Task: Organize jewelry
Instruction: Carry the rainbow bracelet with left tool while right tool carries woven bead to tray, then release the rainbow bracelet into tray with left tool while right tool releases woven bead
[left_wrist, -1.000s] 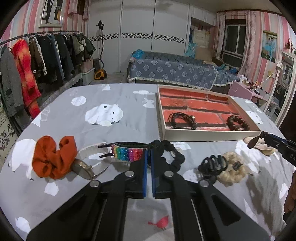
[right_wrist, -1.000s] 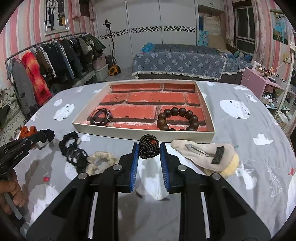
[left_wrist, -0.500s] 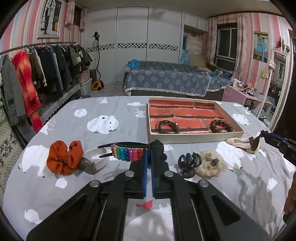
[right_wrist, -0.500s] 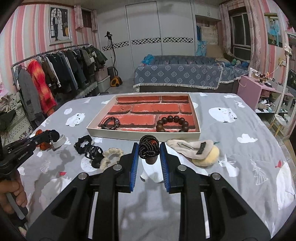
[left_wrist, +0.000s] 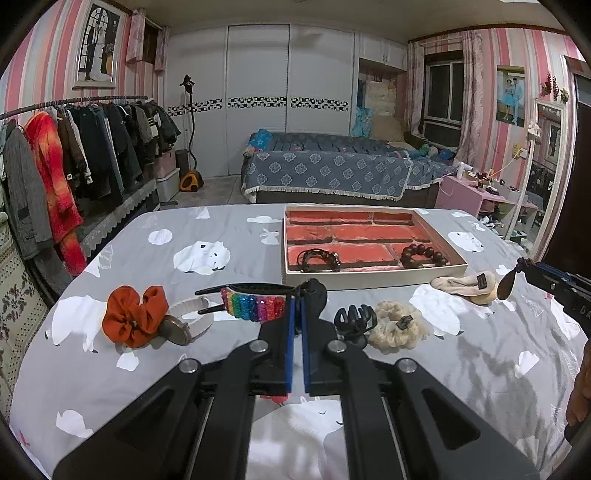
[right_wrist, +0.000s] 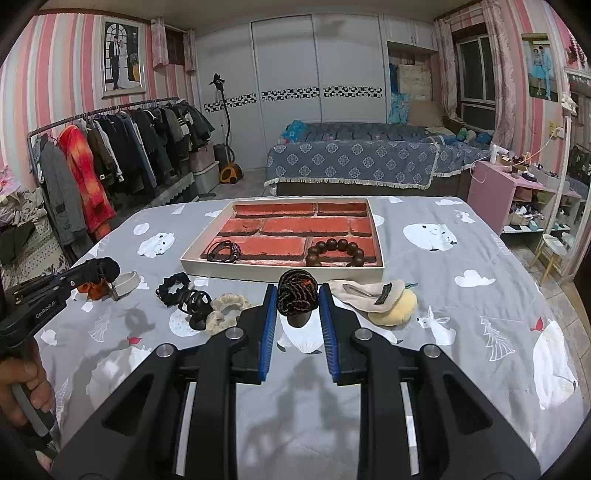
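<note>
My right gripper (right_wrist: 297, 295) is shut on a dark braided bracelet (right_wrist: 296, 295) and holds it above the table, in front of the brick-patterned tray (right_wrist: 280, 272). My left gripper (left_wrist: 296, 306) is shut on a black scrunchie (left_wrist: 317, 291), lifted over the table, next to the rainbow hair clip (left_wrist: 253, 304). The tray (left_wrist: 373, 277) holds a black cord bracelet (left_wrist: 319, 257) and a brown bead bracelet (left_wrist: 423, 255). They show in the right wrist view as the cord bracelet (right_wrist: 223, 251) and bead bracelet (right_wrist: 334, 252).
On the grey cloth lie an orange scrunchie (left_wrist: 133, 320), a watch with a white strap (left_wrist: 184, 321), a black claw clip (left_wrist: 354, 319), a cream scrunchie (left_wrist: 397, 326) and a beige pad (left_wrist: 465, 284). Another black scrunchie (right_wrist: 173, 288) lies left of the tray. A clothes rack (left_wrist: 55, 166) stands left.
Both grippers have pulled back and risen from the table with their items still held; the tray and loose pieces look farther away.
</note>
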